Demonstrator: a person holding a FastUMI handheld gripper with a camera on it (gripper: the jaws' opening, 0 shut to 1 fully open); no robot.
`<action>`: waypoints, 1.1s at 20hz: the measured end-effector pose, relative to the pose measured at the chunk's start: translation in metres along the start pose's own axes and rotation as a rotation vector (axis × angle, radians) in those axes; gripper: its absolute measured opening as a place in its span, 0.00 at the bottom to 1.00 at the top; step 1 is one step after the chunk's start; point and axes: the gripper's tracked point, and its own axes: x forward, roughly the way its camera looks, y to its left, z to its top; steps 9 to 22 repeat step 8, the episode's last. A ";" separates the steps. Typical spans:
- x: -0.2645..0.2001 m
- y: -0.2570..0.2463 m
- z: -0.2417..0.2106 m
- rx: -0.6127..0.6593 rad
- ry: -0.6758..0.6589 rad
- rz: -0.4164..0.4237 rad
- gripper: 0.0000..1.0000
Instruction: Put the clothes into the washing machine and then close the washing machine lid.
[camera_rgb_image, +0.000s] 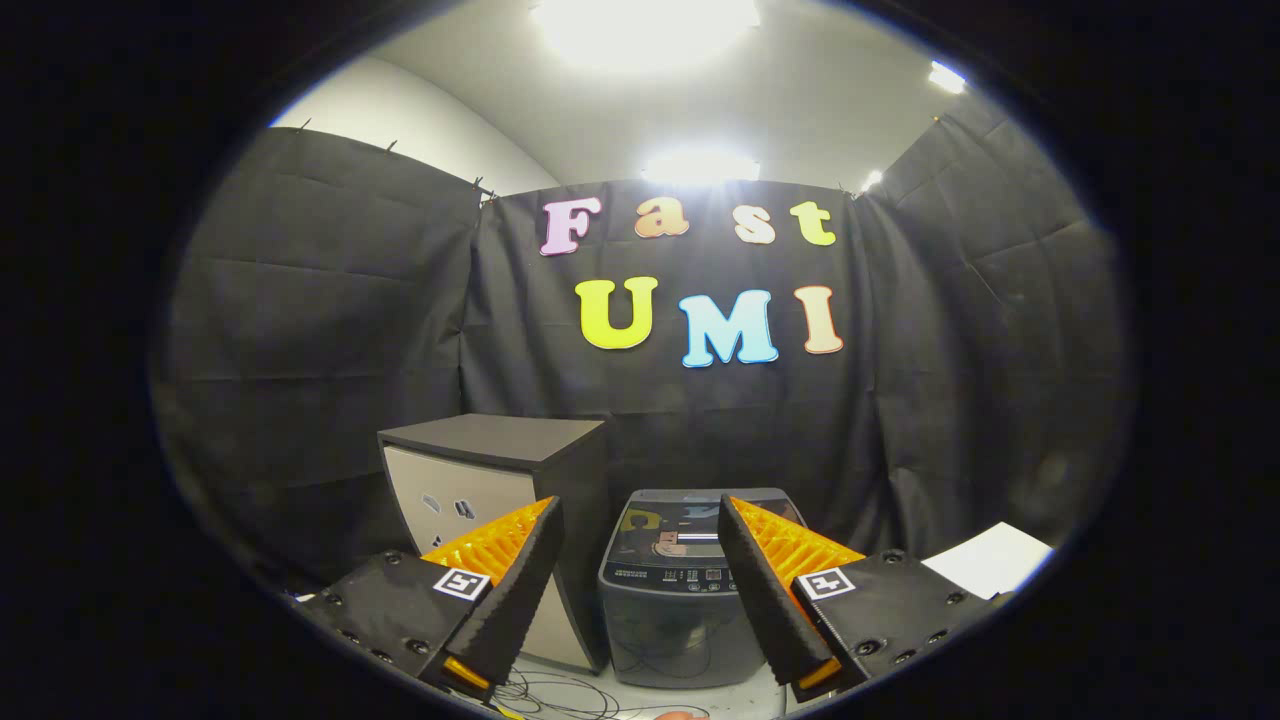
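The gripper (640, 545) hangs with its black-and-orange fingers (515, 590) spread wide apart and nothing between them. Beyond them, framed in the gap, stands the small grey top-loading washing machine (680, 600) with its dark glossy lid (690, 530) lying flat, apparently shut. Just beside it is a grey-topped white cabinet (480, 490); thin dark cables (560, 692) trail across the pale floor before it. No clothes can be made out here. The risk, as I judge it: with the lid down, any garment brought over has nowhere to go, and a low approach could snag the cables or knock the cabinet.
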 end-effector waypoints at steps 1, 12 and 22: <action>0.000 0.001 0.001 -0.002 0.001 0.001 0.96; -0.002 0.007 0.008 -0.026 -0.015 0.005 0.96; -0.002 0.007 0.008 -0.026 -0.015 0.005 0.96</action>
